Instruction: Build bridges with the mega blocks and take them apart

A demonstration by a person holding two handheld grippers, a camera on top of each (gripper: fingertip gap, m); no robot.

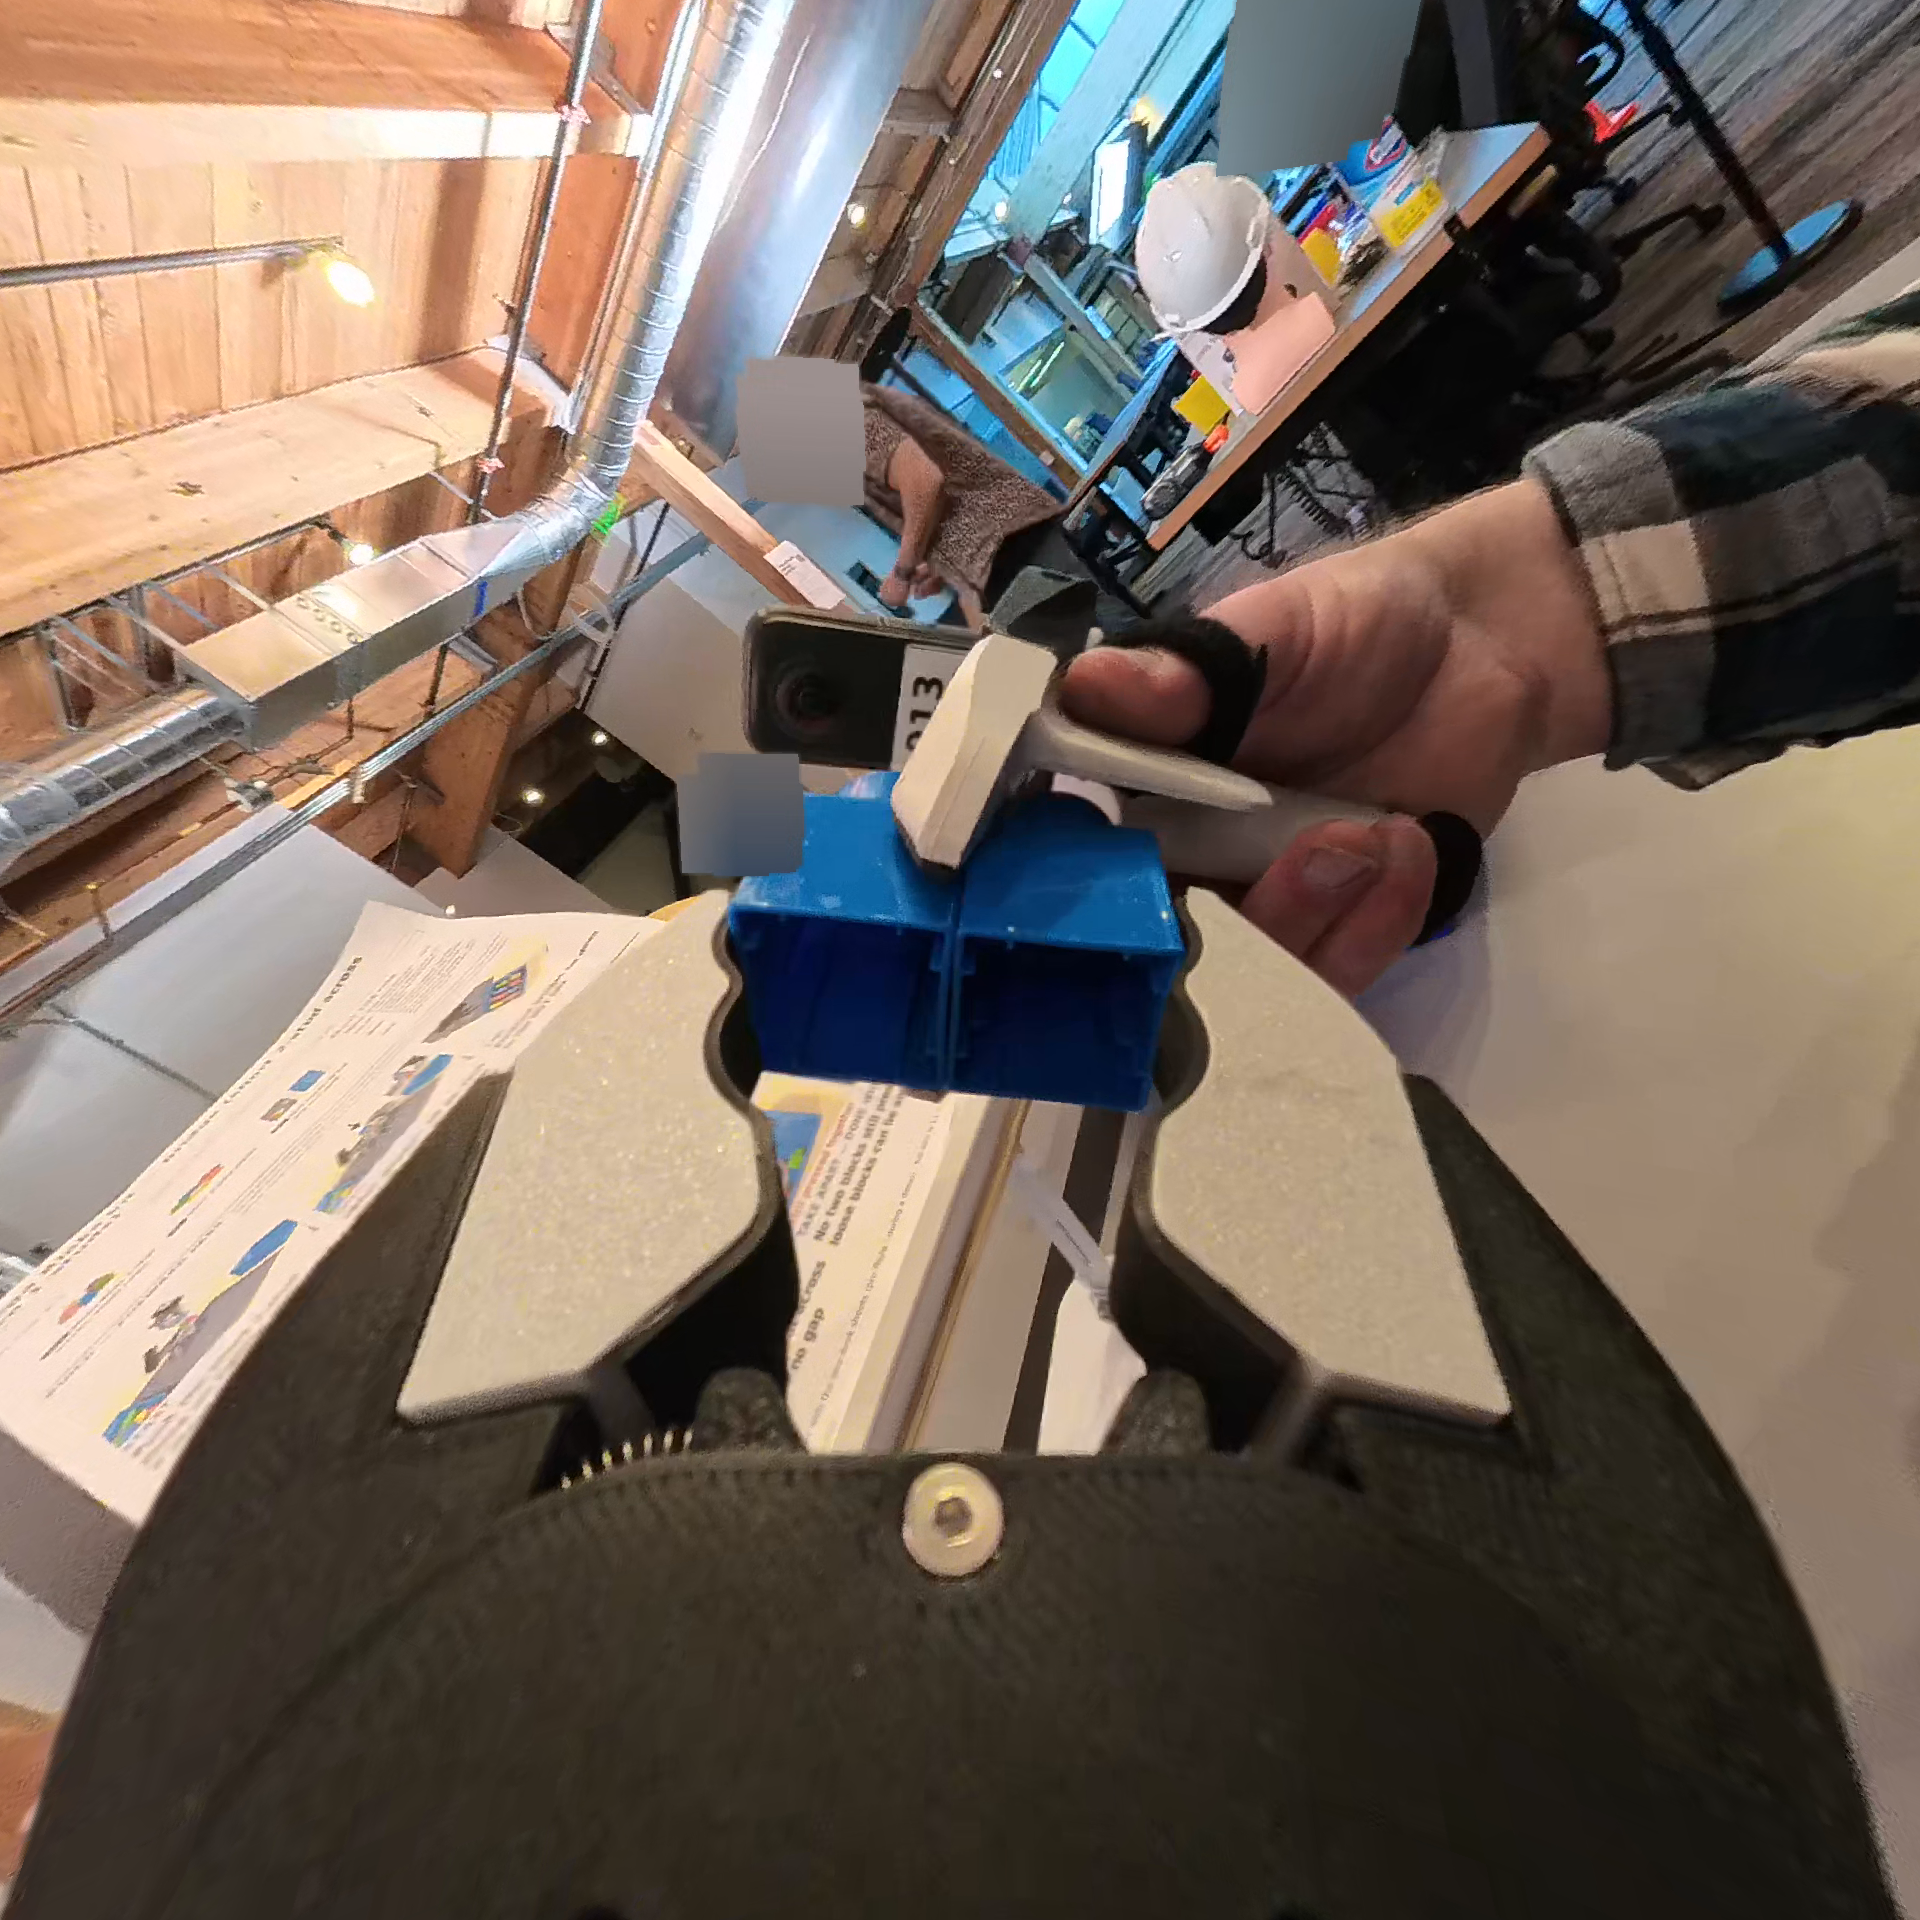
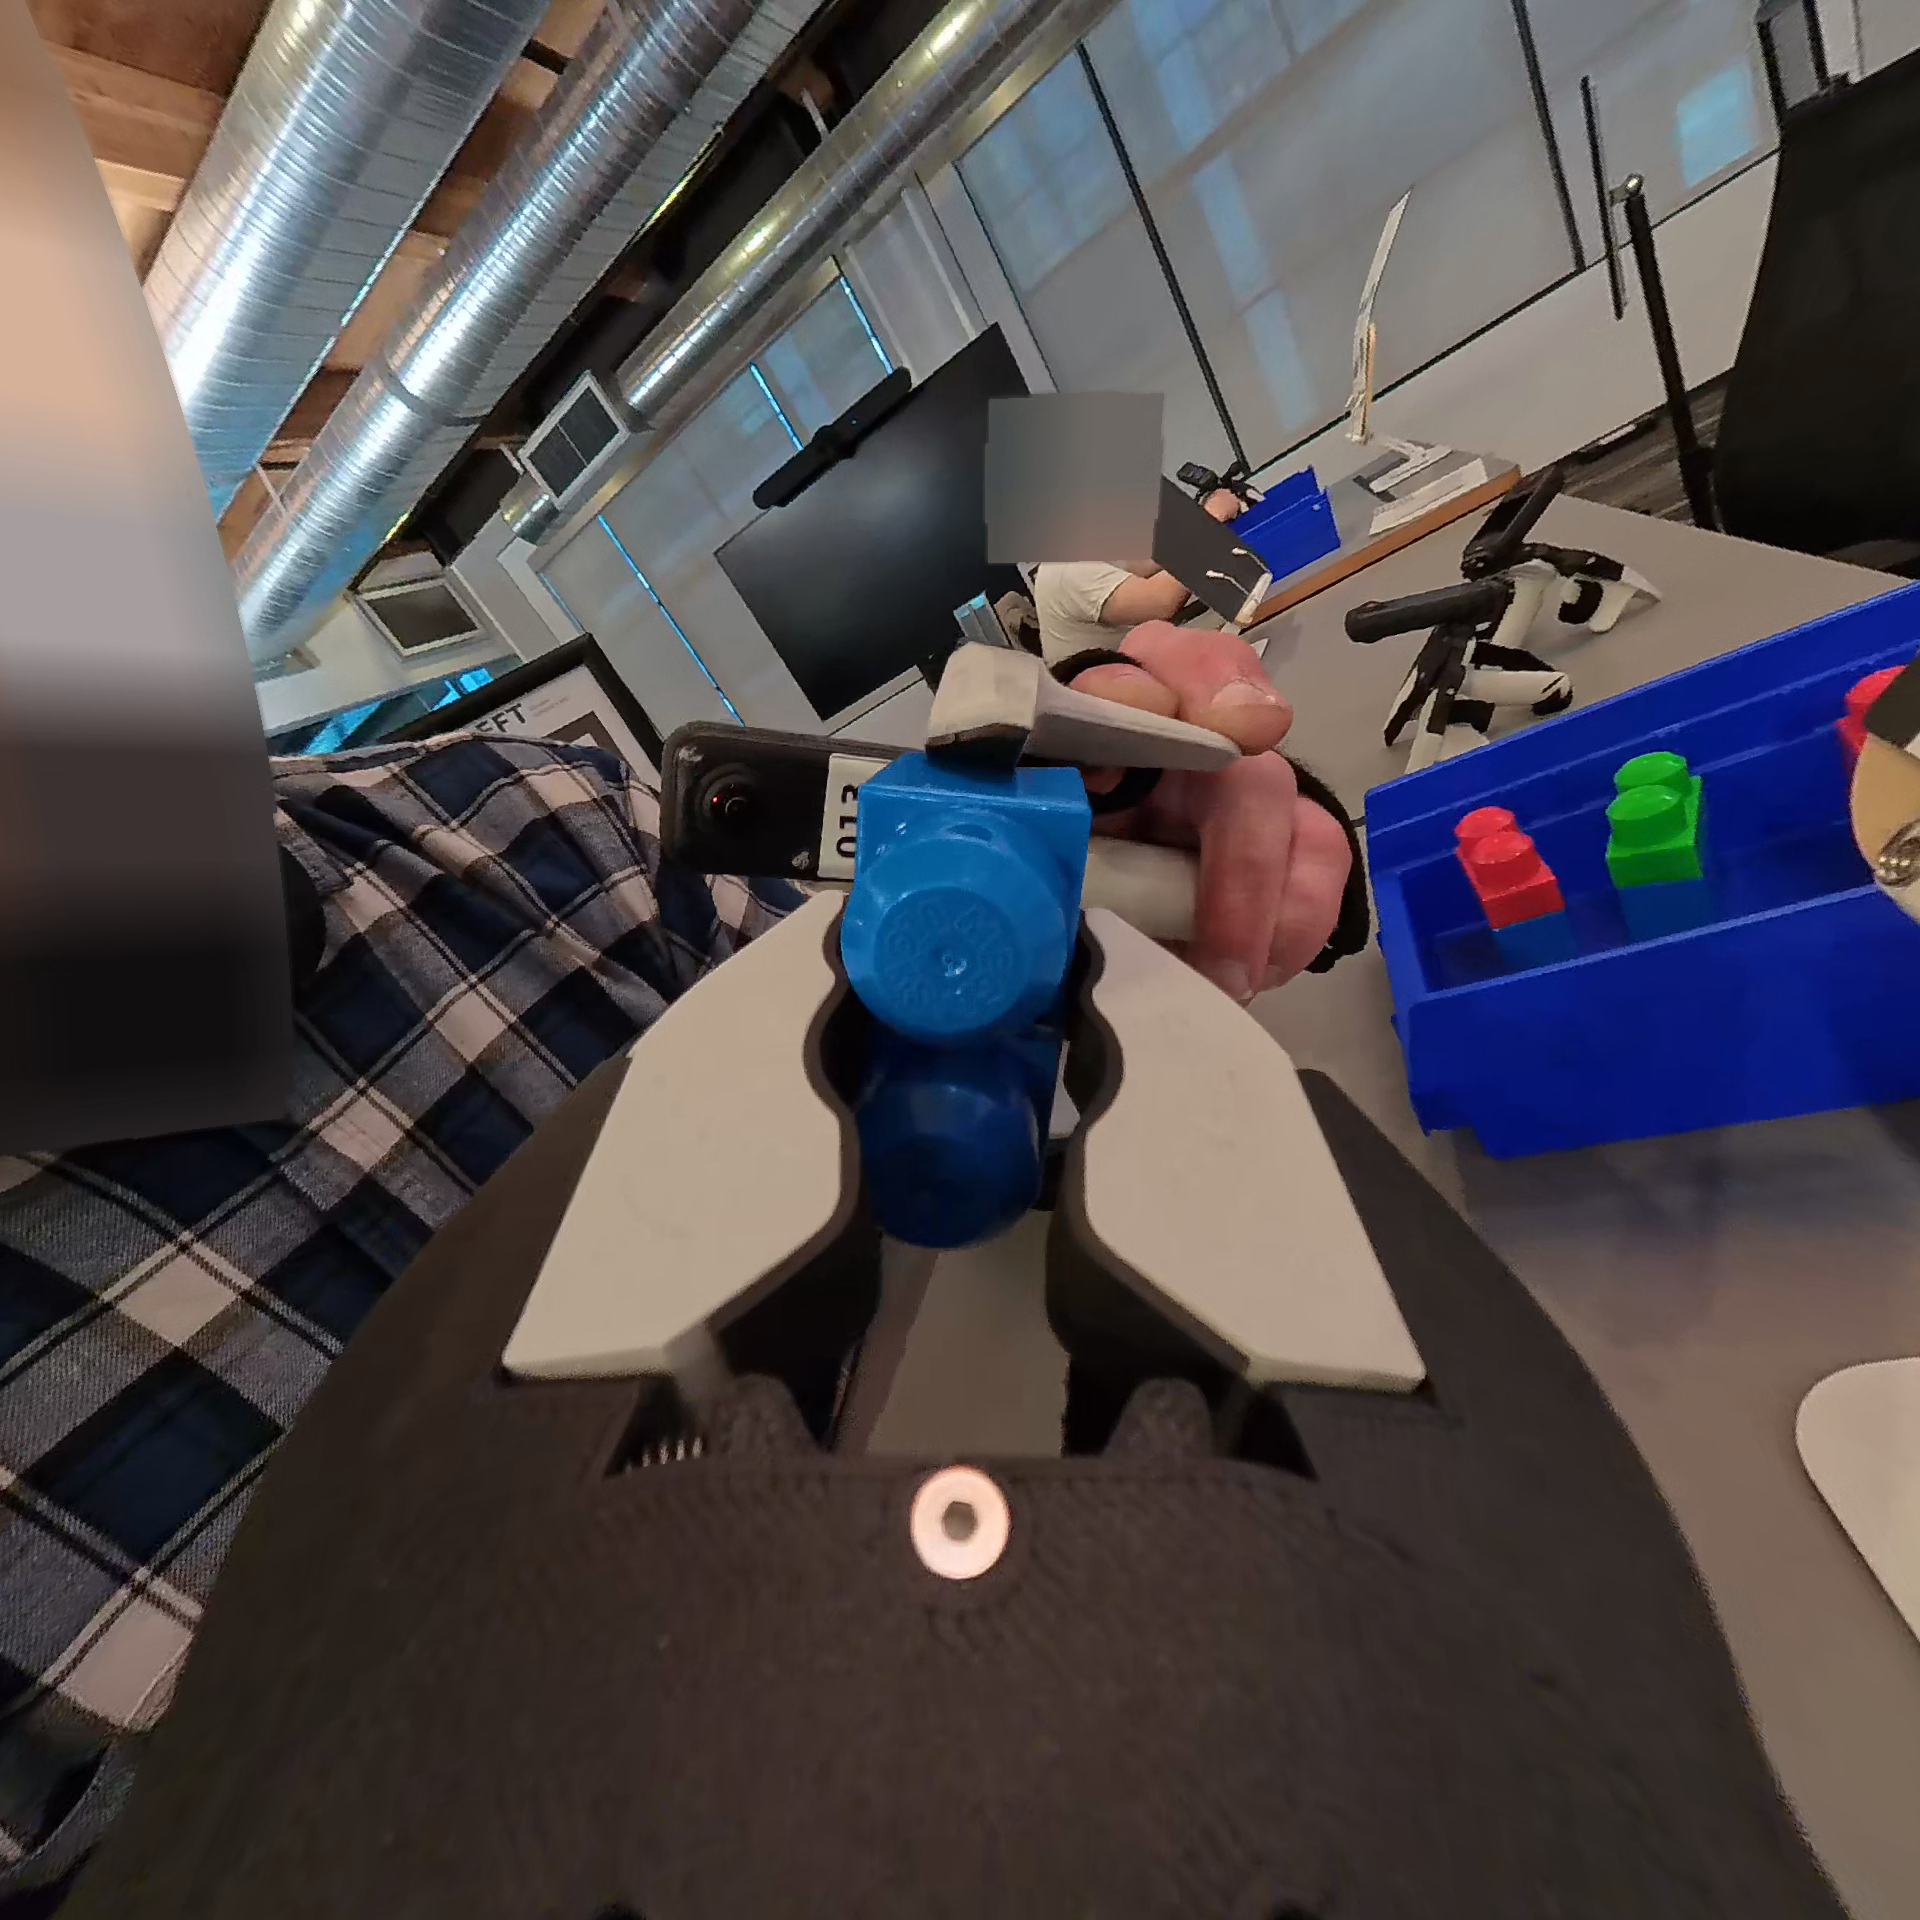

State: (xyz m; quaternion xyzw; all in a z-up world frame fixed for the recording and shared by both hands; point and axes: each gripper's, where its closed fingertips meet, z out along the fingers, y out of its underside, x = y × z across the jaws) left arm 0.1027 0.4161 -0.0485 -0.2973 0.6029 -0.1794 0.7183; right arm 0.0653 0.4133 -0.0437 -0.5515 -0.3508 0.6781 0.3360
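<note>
A blue mega block (image 1: 956, 997) is held in the air between both grippers. In the left wrist view its hollow underside faces me, and my left gripper (image 1: 956, 1003) is shut on its two short ends. The right gripper's pad (image 1: 971, 769) presses on the block's upper side. In the right wrist view the same block (image 2: 956, 966) shows its two round studs toward me. My right gripper (image 2: 956, 1003) is shut on its long sides. The left gripper's finger (image 2: 982, 717) sits on the block's far end.
A blue bin (image 2: 1662, 1039) stands on the grey table at the right, holding a red block (image 2: 1501, 862) and a green block (image 2: 1657, 821), each on a blue one. Printed instruction sheets (image 1: 260, 1195) lie at the left. A black-and-white tripod device (image 2: 1475, 644) stands behind. My left and right fingertips are right by each other.
</note>
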